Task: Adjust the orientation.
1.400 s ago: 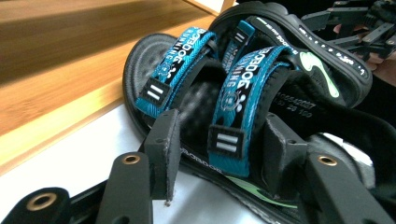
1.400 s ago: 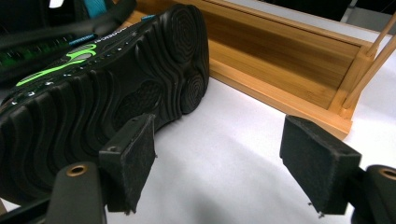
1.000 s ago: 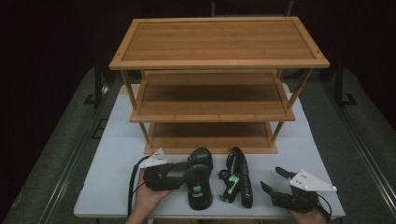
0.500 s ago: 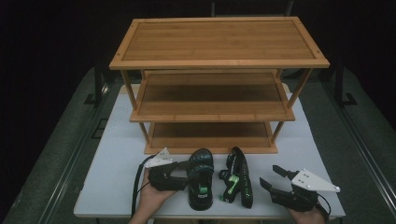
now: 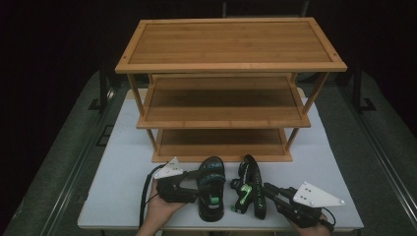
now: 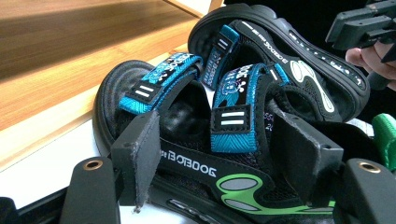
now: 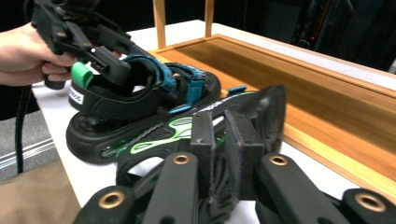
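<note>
Two black sandals with blue straps and green marks lie at the table's front. The left sandal (image 5: 212, 189) stands upright, and my left gripper (image 5: 201, 183) reaches in from its left. Its jaws have just been opening and straddle this sandal's side (image 6: 233, 121) without pressing on it. The right sandal (image 5: 250, 189) lies on its side. My right gripper (image 5: 269, 189) has just been closing, and its pads (image 7: 203, 135) pinch that sandal's thin black rear edge (image 7: 261, 112).
A three-tier wooden rack (image 5: 226, 115) stands right behind the sandals, its bottom shelf (image 7: 327, 84) close to them. The white table (image 5: 123, 162) has bare room at left and right. A hand holds each gripper at the front edge.
My right gripper slid left up to the sandal on its side and its wide jaws closed on it. The left gripper stayed by the upright sandal.
</note>
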`<action>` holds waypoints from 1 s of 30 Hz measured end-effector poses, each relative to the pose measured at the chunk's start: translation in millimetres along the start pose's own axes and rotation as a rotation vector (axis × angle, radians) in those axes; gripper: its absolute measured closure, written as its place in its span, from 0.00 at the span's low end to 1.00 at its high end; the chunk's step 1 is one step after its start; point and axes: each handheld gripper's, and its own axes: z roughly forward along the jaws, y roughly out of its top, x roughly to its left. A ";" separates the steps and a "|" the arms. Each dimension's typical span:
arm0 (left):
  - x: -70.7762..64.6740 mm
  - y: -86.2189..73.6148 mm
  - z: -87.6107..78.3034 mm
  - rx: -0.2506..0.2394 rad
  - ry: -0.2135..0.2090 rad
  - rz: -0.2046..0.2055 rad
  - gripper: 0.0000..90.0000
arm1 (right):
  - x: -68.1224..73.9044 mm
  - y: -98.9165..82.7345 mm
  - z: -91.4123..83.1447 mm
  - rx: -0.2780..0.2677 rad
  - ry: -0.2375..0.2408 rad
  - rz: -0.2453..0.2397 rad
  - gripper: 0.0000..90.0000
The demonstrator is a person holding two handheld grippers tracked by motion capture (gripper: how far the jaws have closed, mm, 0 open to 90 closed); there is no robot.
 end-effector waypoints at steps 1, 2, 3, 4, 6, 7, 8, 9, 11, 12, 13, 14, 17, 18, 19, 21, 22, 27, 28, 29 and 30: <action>-0.2 -0.1 0.2 -0.001 -0.001 -0.001 0.37 | 2.4 0.4 2.0 0.009 0.008 -0.006 0.94; -0.2 -0.1 0.2 -0.001 -0.001 -0.001 0.37 | 3.0 0.3 3.1 0.017 0.011 -0.011 0.94; -0.2 -0.2 0.3 -0.001 -0.001 -0.001 0.37 | 3.0 0.3 3.1 0.017 0.011 -0.011 0.94; -0.2 -0.2 0.4 -0.001 -0.002 -0.001 0.37 | 3.7 -0.7 5.9 0.033 0.013 -0.023 0.95; -0.2 -0.3 0.4 -0.001 -0.001 0.000 0.37 | 4.2 -1.1 6.2 0.029 0.007 -0.022 0.98; -0.2 -0.4 0.4 -0.001 -0.002 0.000 0.37 | 4.1 -1.1 6.1 0.030 0.001 -0.024 0.99; -0.1 -0.5 0.3 -0.001 -0.002 0.000 0.37 | 4.1 -1.1 6.1 0.030 0.001 -0.024 0.99; -0.2 -0.6 0.3 -0.001 -0.001 0.001 0.37 | 4.2 -1.4 5.7 0.030 -0.003 -0.025 0.99; -0.4 -0.8 0.2 0.000 -0.001 0.002 0.37 | 3.7 -2.1 4.4 0.028 -0.009 -0.024 0.99; -0.4 -0.8 0.1 0.000 -0.001 0.003 0.37 | 3.8 -2.2 3.9 0.029 -0.013 -0.031 0.99; -0.4 -0.9 0.0 0.001 -0.001 0.002 0.37 | 3.8 -2.2 3.5 0.029 -0.016 -0.033 0.99; -0.4 -1.1 0.0 0.000 -0.001 0.002 0.37 | 3.8 -2.2 3.5 0.029 -0.016 -0.033 0.99; 0.0 -1.9 -0.5 -0.001 -0.003 -0.001 0.37 | 4.0 -2.1 1.3 0.038 -0.034 -0.044 0.99; 0.1 -2.2 -0.7 -0.002 -0.003 -0.003 0.37 | 3.6 -2.3 0.4 0.039 -0.038 -0.044 0.99; 0.2 -2.3 -0.8 -0.003 -0.004 -0.004 0.37 | 3.6 -2.3 0.4 0.039 -0.038 -0.044 0.99; 0.2 -2.4 -0.8 -0.003 -0.004 -0.005 0.36 | 1.6 -2.9 -2.5 0.042 -0.050 -0.035 0.99; 0.2 -2.5 -0.8 -0.003 -0.005 -0.005 0.36 | 1.0 -3.3 -3.4 0.042 -0.054 -0.032 0.99; 0.2 -3.0 -1.1 -0.003 -0.005 -0.008 0.36 | -3.2 -4.6 -8.0 0.050 -0.090 -0.009 0.99; 0.2 -3.0 -1.1 -0.003 -0.005 -0.008 0.36 | -4.3 -5.1 -9.1 0.052 -0.100 -0.003 0.99; 0.3 -3.0 -1.2 -0.003 -0.005 -0.009 0.36 | -5.7 -5.7 -10.4 0.056 -0.112 0.002 0.99; 0.3 -3.1 -1.2 -0.003 -0.005 -0.010 0.36 | -7.6 -6.4 -11.6 0.060 -0.124 0.003 1.00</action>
